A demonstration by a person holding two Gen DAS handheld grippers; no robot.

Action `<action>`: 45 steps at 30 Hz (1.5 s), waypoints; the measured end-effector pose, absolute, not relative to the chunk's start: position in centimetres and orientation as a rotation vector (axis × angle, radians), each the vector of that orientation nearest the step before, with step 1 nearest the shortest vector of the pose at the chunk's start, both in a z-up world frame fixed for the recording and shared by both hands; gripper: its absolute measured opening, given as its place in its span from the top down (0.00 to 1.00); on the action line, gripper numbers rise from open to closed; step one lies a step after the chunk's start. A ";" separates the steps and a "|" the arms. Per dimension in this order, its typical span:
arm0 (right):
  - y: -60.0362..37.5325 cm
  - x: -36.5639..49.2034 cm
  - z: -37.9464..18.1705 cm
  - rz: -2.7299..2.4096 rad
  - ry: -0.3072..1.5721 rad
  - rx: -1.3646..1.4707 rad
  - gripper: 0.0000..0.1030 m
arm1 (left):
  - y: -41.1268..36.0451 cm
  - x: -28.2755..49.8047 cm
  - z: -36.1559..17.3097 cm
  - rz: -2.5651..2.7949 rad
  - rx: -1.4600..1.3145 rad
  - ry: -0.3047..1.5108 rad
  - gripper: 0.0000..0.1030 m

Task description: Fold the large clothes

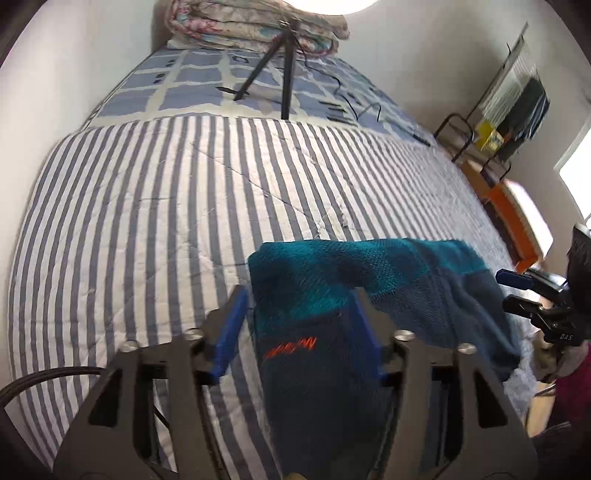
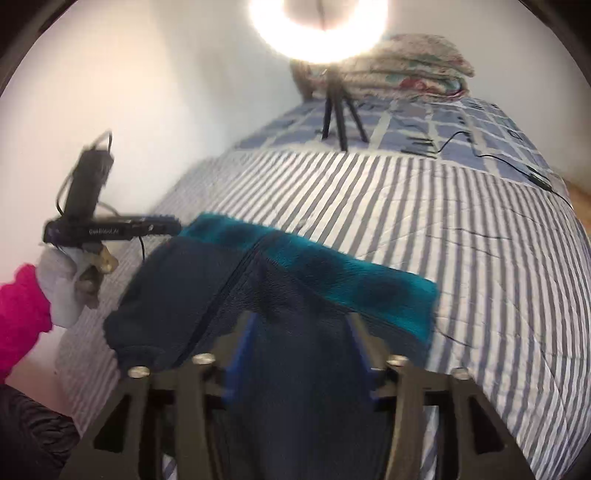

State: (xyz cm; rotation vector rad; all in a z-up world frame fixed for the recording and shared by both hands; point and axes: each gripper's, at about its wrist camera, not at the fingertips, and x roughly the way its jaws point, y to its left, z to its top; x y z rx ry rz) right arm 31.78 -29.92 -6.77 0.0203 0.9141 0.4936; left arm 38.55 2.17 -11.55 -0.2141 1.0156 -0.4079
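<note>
A fleece garment (image 1: 332, 280), dark navy with a teal band and an orange logo, lies on the striped bed quilt (image 1: 166, 203) near its front edge. My left gripper (image 1: 298, 295) stands open over its left end; the left finger is clear of the cloth. In the right wrist view the garment (image 2: 229, 295) spreads under my right gripper (image 2: 301, 319), whose blue fingers stand wide apart with the cloth between them and no visible pinch. Each gripper shows in the other's view: the right one (image 1: 535, 295) at the garment's right end, the left one (image 2: 110, 229) held by a gloved hand with a pink sleeve.
A black tripod (image 2: 336, 107) with a ring light (image 2: 317, 29) stands on the checked sheet at the far end, before a stack of folded floral quilts (image 2: 406, 66). A black cable (image 2: 498, 158) trails across the bed. A metal shelf (image 1: 491, 140) and an orange piece (image 1: 517, 221) flank the bed's right side.
</note>
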 end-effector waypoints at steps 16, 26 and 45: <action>-38.6 30.8 -12.2 0.520 1.020 0.421 0.01 | 8.4 37.1 -18.4 -0.554 -0.814 1.198 0.21; -38.5 32.6 -16.8 0.589 1.100 0.573 0.01 | 7.5 37.7 -21.0 -0.559 -0.817 1.244 0.21; -37.2 34.0 -18.1 0.690 1.106 0.615 0.22 | 6.8 38.4 -21.3 -0.602 -0.775 1.235 0.23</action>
